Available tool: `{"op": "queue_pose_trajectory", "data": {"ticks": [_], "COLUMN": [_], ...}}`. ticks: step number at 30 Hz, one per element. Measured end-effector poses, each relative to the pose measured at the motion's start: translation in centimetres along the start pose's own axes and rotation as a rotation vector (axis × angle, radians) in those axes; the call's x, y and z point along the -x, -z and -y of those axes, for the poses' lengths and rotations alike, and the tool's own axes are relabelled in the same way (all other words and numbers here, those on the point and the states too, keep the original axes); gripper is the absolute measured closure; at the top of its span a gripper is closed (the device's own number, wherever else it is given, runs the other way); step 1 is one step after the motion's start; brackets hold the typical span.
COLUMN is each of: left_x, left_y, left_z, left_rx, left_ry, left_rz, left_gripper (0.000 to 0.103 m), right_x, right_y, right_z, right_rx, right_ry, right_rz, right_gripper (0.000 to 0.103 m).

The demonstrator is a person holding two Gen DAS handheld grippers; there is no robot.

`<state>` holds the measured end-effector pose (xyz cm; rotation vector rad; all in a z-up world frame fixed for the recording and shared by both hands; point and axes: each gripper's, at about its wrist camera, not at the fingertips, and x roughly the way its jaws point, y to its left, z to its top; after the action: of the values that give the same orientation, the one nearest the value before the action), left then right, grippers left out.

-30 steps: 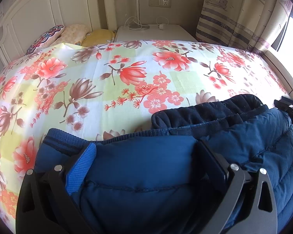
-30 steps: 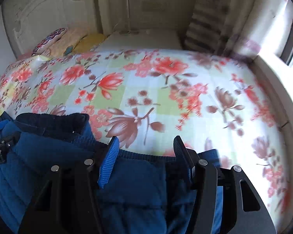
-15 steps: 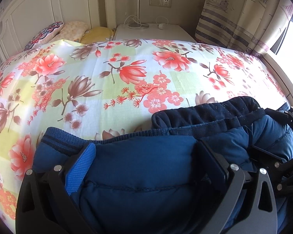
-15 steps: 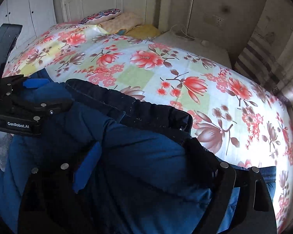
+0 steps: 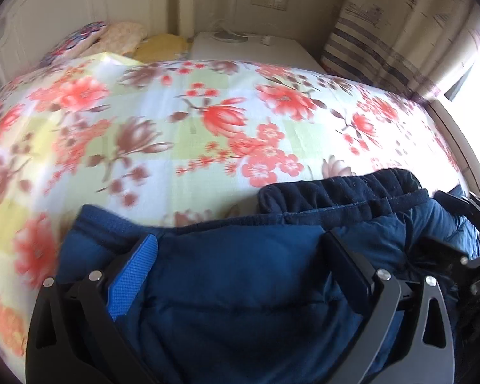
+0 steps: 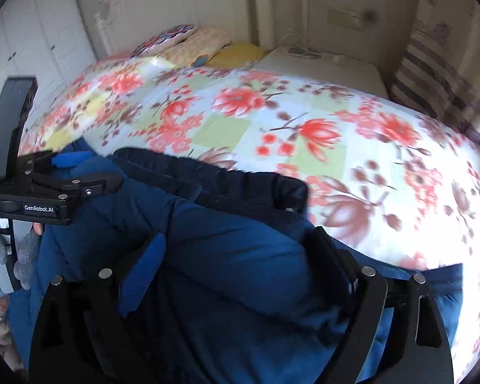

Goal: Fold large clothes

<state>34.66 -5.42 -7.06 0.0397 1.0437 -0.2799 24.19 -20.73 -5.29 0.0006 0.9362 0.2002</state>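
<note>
A large navy padded garment (image 5: 240, 288) with a dark ribbed waistband (image 5: 342, 188) lies bunched at the near edge of the bed. My left gripper (image 5: 240, 246) has a thick fold of the fabric between its fingers, the jaws standing wide around it. My right gripper (image 6: 236, 243) holds another bulky fold of the same garment (image 6: 233, 288) in the same way. The left gripper shows in the right wrist view (image 6: 57, 188) at the far left, clamped on the cloth. The right gripper shows at the right edge of the left wrist view (image 5: 464, 249).
The bed carries a floral sheet (image 5: 192, 121) in red, brown and pale green. Pillows (image 5: 118, 35) lie at the white headboard (image 6: 163, 3). A white bedside table (image 5: 249, 48) with cables stands behind. A striped curtain (image 5: 384, 41) hangs at the right by a bright window.
My right gripper has swung left with its fold of the garment, bringing it over toward the left gripper. The left gripper has stayed nearly in place, holding its fold.
</note>
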Motion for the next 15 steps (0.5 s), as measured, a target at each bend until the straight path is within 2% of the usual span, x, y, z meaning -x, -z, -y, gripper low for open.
{"op": "queue_pose_trajectory", "data": {"ticks": [3,5,8,10,13,15], "left_x": [4.5,7.6,8.6,7.8,6.9,7.7], "left_y": [1.5,3.5,6.1,7.5,9.3,10.4], "left_z": [-0.5,0.0,1.8,3.5,6.0,7.7], "left_rx": [0.028,0.006,-0.056,-0.104,-0.127,-0.165], "left_ry": [-0.008,0.008,0.002,-0.042,-0.068,-0.091], "left_rz": [0.081,0.128,0.133,0.113,0.081,0.113], "left_gripper": [0.003,0.002,0.002,0.002,0.002,0.002], "right_x": [6.3,9.4,9.8,7.6,7.3,8.1], "right_y": [2.4,4.8,7.8,10.3,11.7,11.4], "right_z": [0.3,0.5,0.5,1.1,2.0,1.8], "right_rx": [-0.011,-0.004,0.029,0.018,-0.031,-0.04], "right_ry": [-0.01,0.006,0.033,0.061,0.03,0.089], "right_rz": [0.109,0.143,0.097,0.006,0.046,0.036], "right_gripper": [0.014,0.013,0.012,0.012,0.011,0.011]}}
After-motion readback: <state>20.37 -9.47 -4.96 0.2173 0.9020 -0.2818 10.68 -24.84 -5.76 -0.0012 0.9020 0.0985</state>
